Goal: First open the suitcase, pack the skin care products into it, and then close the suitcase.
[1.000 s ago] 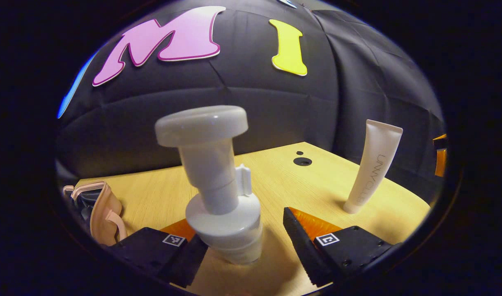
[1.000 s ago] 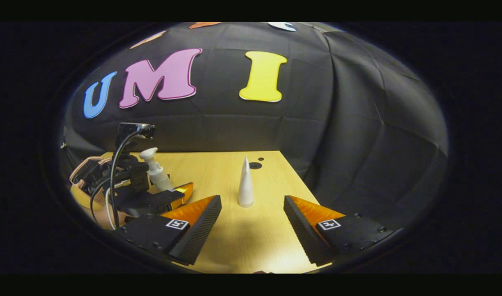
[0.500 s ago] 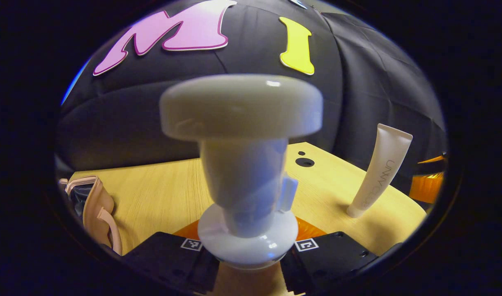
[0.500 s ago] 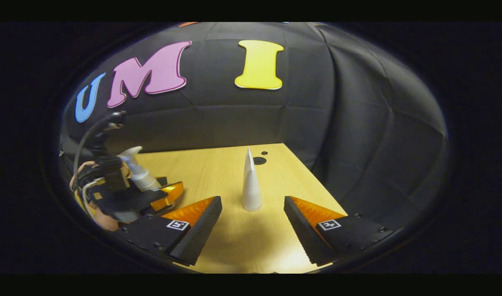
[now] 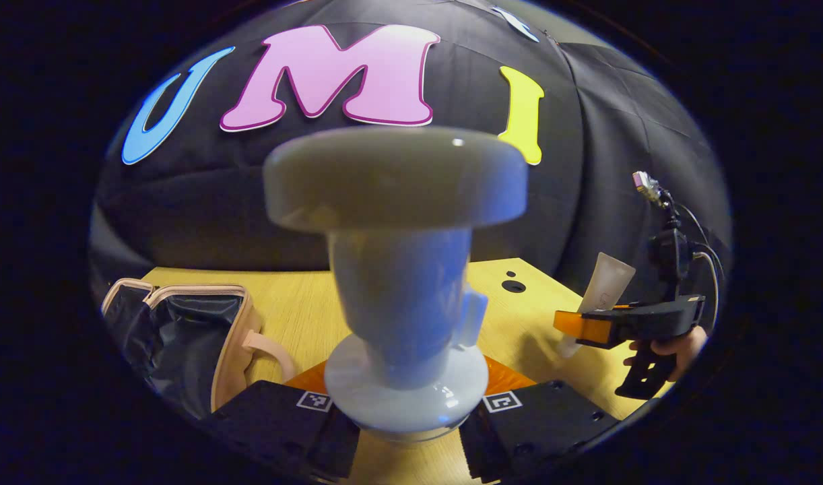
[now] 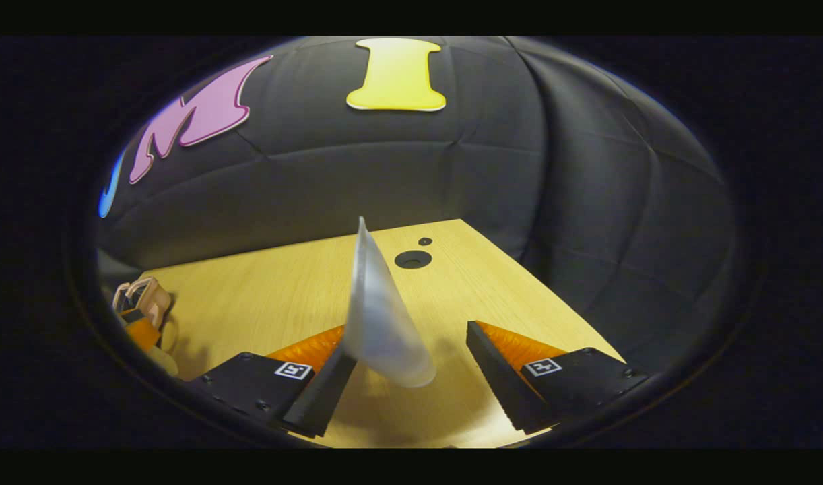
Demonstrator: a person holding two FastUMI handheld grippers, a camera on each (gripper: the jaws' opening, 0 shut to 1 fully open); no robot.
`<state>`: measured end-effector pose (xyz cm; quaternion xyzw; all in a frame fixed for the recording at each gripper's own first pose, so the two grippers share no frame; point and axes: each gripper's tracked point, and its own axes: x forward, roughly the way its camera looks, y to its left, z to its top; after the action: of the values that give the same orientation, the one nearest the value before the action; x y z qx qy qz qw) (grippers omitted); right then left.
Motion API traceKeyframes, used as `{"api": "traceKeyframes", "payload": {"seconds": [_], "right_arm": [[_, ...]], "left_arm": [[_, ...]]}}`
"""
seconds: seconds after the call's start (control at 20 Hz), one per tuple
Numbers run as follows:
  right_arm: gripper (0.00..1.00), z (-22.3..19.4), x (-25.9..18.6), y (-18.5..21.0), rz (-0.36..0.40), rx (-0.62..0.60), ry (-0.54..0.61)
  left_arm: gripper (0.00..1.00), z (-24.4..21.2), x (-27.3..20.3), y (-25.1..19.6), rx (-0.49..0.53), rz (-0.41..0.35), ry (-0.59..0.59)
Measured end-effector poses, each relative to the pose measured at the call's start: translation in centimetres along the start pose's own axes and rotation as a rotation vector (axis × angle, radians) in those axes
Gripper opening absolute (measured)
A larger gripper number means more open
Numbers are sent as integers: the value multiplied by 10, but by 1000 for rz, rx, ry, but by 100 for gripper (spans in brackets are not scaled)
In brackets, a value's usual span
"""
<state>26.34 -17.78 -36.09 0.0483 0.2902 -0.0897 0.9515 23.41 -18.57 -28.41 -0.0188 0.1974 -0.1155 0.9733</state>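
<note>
While your left hand-held gripper [image 5: 406,431] clamps the white pump bottle [image 5: 398,283] upright between both fingers, your right hand-held gripper [image 6: 406,384] stands open around the white tube [image 6: 381,316], which rests on the desk [image 6: 263,296] against its left finger, clear of the other. The suitcase [image 5: 182,337] lies unzipped on the desk's left side.

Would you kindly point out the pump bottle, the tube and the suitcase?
pump bottle [image 5: 398,296], left gripper view, on its neck.
tube [image 6: 381,323], right gripper view, on its body.
suitcase [image 5: 182,330], left gripper view, on its dark lining.
</note>
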Motion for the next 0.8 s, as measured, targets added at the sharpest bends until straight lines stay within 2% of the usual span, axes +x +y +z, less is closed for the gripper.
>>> {"api": "traceKeyframes", "payload": {"seconds": [0.2,0.25,0.4,0.5,0.6,0.65,0.8], "right_arm": [[98,-10,16,5,-11,-94,-18],[91,-12,19,5,-19,-110,-18],[61,-10,26,5,-23,-109,-32],[51,-9,26,8,-4,-88,-30],[45,-13,21,10,11,-113,-11],[45,-15,13,14,28,-139,-3],[42,4,-13,32,68,-205,-63]], "left_arm": [[64,-1,-25,14,-35,34,8],[64,-1,-28,16,-41,38,11],[64,0,-38,21,-46,43,14],[64,1,-46,25,-48,47,15],[64,3,-52,28,-52,51,13],[64,4,-56,31,-55,52,8],[64,8,-67,41,-82,52,-9]]}}
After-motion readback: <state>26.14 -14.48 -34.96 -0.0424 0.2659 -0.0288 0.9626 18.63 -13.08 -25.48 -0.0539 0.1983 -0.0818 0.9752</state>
